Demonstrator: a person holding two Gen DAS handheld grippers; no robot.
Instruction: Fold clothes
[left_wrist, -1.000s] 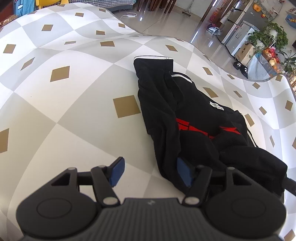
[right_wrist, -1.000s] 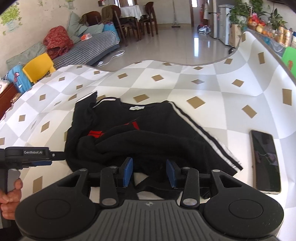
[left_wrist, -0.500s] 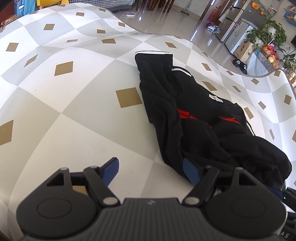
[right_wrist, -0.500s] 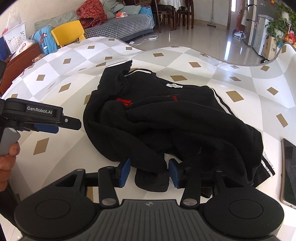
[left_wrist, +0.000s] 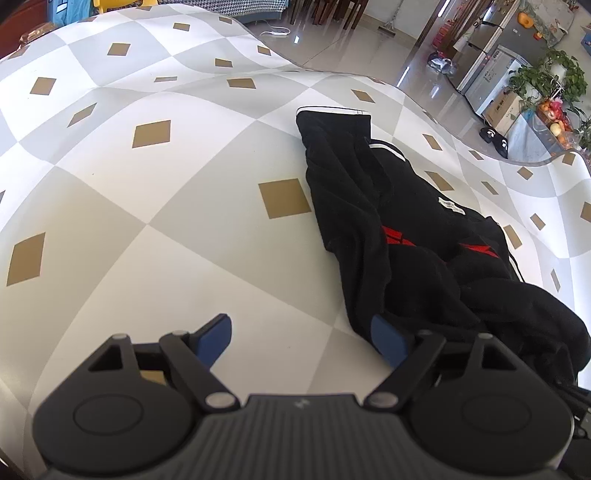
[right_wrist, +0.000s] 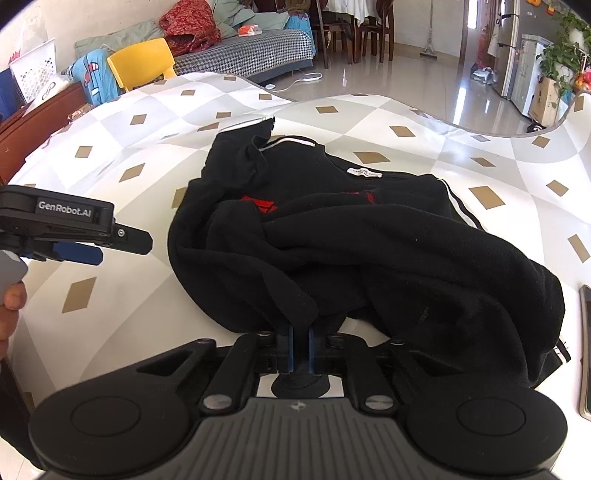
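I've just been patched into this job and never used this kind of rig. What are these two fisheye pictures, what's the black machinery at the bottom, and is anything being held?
There is no robot arm: a person holds one hand-held gripper in each hand, and each carries a camera looking along its fingers. The black machinery is that gripper's own body.

In the left wrist view, the left gripper is opening with only tablecloth between its blue pads; its right-hand pad sits at the edge of the black garment.

In the right wrist view, the right gripper is shut on a fold of that garment. The left gripper appears there at the left edge. The checked tablecloth also holds a phone at the far right.
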